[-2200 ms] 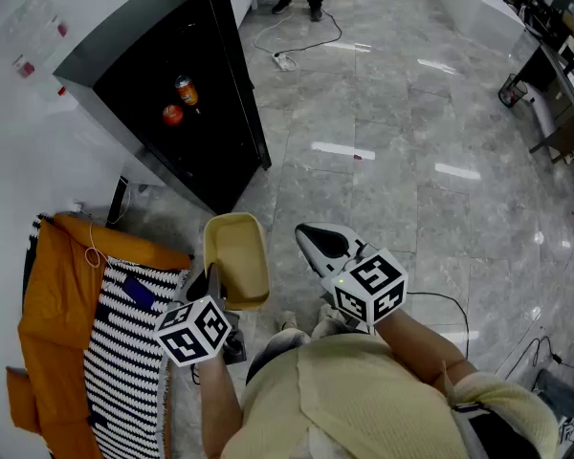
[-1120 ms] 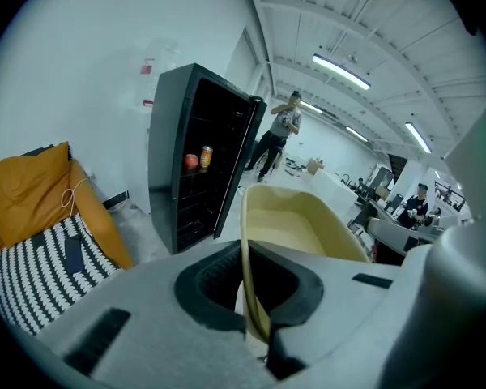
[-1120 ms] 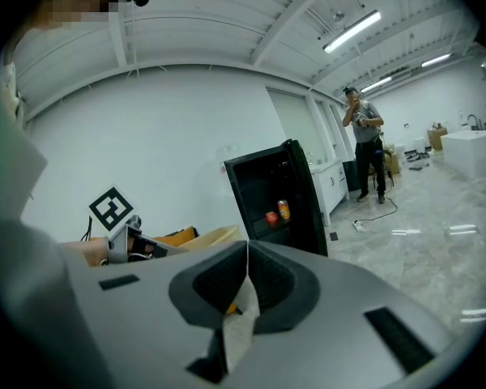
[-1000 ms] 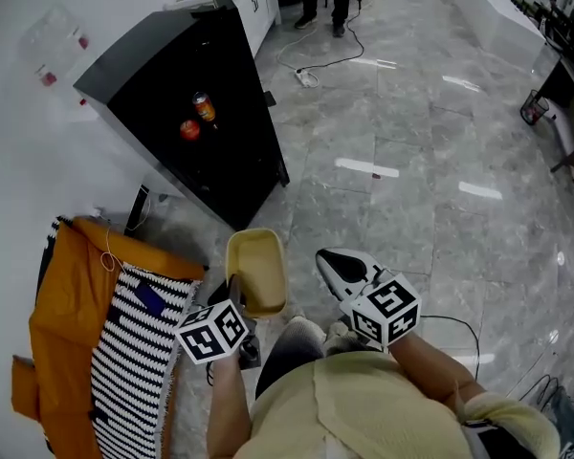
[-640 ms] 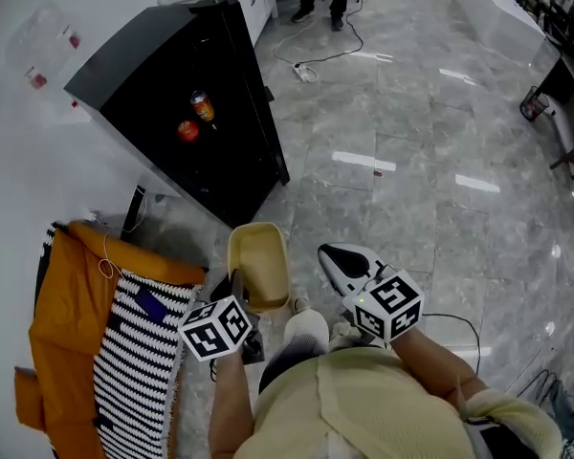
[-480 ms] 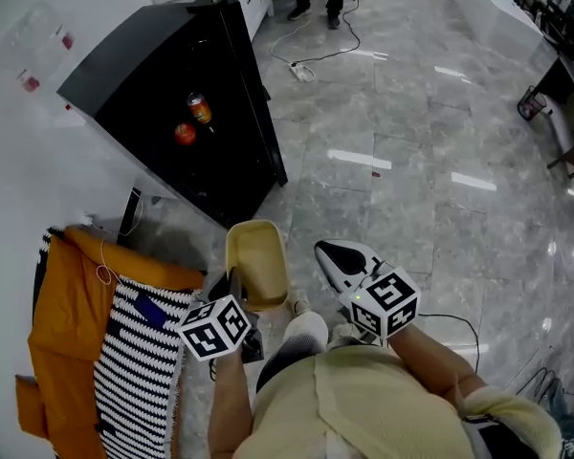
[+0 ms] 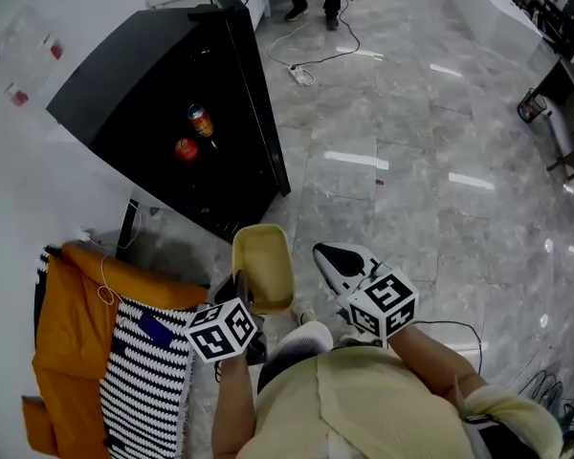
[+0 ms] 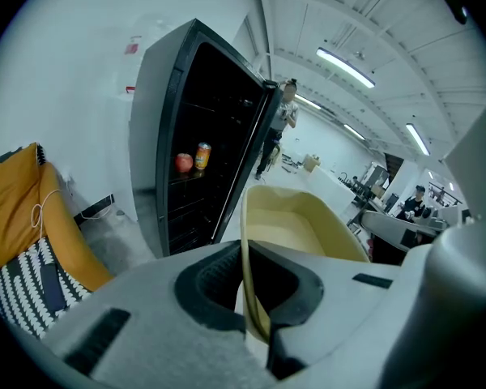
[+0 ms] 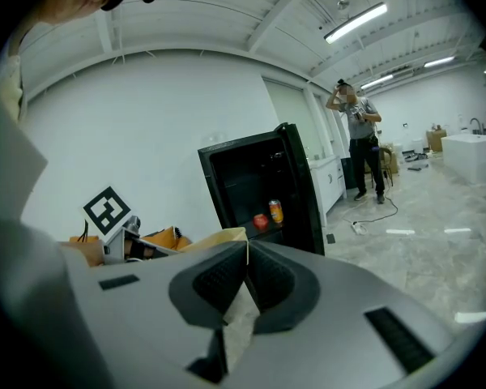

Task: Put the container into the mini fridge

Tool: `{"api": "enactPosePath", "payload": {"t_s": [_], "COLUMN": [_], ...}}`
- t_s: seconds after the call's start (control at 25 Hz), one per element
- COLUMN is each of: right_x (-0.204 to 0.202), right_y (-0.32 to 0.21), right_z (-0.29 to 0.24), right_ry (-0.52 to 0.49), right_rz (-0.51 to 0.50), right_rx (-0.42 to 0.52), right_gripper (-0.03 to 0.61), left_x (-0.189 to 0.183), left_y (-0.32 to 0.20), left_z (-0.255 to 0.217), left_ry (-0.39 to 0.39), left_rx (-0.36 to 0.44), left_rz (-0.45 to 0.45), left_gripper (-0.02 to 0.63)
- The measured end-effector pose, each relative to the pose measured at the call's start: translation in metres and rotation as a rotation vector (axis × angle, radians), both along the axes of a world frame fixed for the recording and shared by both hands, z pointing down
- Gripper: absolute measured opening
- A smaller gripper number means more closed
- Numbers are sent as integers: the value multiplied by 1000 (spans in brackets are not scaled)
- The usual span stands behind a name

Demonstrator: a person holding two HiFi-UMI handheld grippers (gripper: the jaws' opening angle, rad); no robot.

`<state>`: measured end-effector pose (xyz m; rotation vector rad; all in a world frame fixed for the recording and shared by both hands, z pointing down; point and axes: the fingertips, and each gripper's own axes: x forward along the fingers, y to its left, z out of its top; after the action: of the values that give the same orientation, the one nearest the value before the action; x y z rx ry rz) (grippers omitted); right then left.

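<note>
Before the mini fridge [image 7: 158,103] — left gripper [image 7: 239,287] tight on container [image 7: 263,266] rim, right gripper [image 7: 325,254] empty, jaws together

The grey marble floor [image 7: 411,218] bears the open mini fridge [image 7: 124,75], an orange cushion [image 7: 67,323] and a power strip [image 7: 295,73].

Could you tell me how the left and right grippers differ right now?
The left gripper is clamped on the rim of the pale yellow plastic container; the right gripper is shut on nothing. The left gripper is nearer the open black mini fridge than the right gripper. Both point forward.
</note>
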<state>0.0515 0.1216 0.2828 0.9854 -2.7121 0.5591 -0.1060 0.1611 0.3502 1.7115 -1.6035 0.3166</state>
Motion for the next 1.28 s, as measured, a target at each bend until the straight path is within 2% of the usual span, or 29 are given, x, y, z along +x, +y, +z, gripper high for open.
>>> {"api": "enactPosePath", "payload": {"t_s": [0.48, 0.68, 0.96, 1.28], "right_x": [-35, -54, -66, -71], "right_y": [-35, -42, -58, -95], "right_z": [14, 24, 36, 57], "right_ry": [12, 34, 68, 95], "right_rz": [-6, -20, -41, -73], "right_rx": [-27, -26, -30, -43], "right_gripper": [30, 30, 29, 29], "left_x": [-28, -32, -31, -47], "left_y": [-25, -36, -49, -77], "left_z": [26, 41, 56, 75], "left_ry": [-13, -25, -26, -63], "left_rx": [-55, -63, -73, -76], "left_rz": [26, 60, 63, -1], "left_gripper": [21, 21, 21, 21]}}
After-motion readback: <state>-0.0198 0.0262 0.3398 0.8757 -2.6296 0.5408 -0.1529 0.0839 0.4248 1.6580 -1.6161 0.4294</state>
